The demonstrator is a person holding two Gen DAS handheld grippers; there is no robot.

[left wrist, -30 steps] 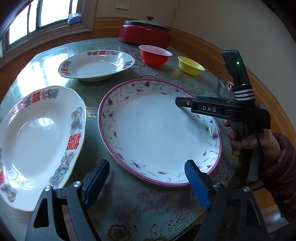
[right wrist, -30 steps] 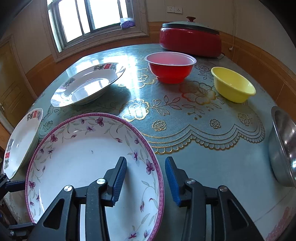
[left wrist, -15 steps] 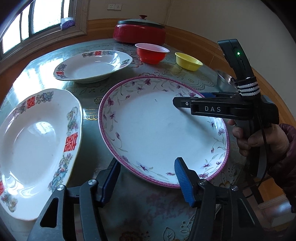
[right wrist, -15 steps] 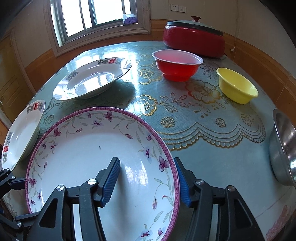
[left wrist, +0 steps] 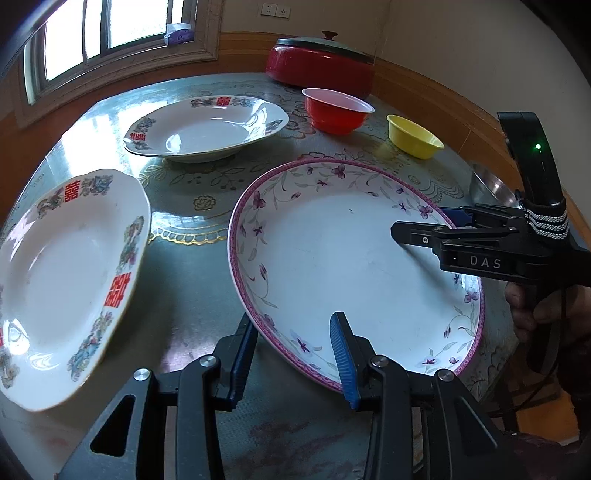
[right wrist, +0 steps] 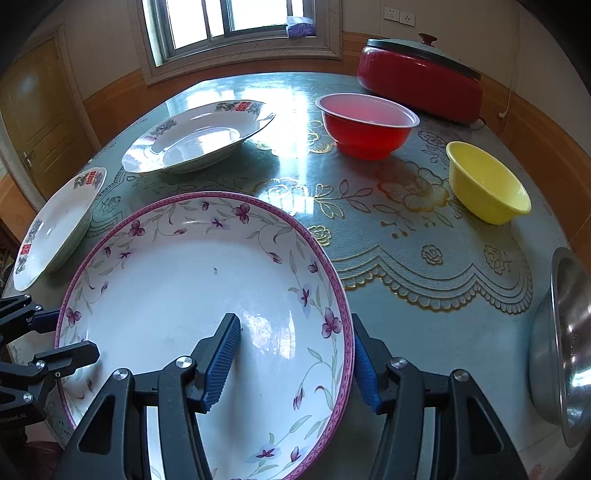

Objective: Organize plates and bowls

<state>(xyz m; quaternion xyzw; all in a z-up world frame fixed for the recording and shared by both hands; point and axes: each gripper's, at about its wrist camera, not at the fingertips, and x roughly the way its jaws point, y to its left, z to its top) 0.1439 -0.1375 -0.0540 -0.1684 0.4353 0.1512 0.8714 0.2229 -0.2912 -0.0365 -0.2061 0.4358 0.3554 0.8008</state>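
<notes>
Patterned green surface point(right wrist: 424, 258) under a window, set with plates and bowls.
The purple-rimmed floral plate point(left wrist: 351, 258) lies at the near edge. The left tongs point(left wrist: 295, 354), jaws just closing, straddle its near rim; the right tongs point(right wrist: 295, 354) stand half-open astride the opposite rim, neither pair visibly pressing.

Window point(right wrist: 236, 22) daylight glares on the table point(right wrist: 295, 96); fisheye-bent, dark corners
</notes>
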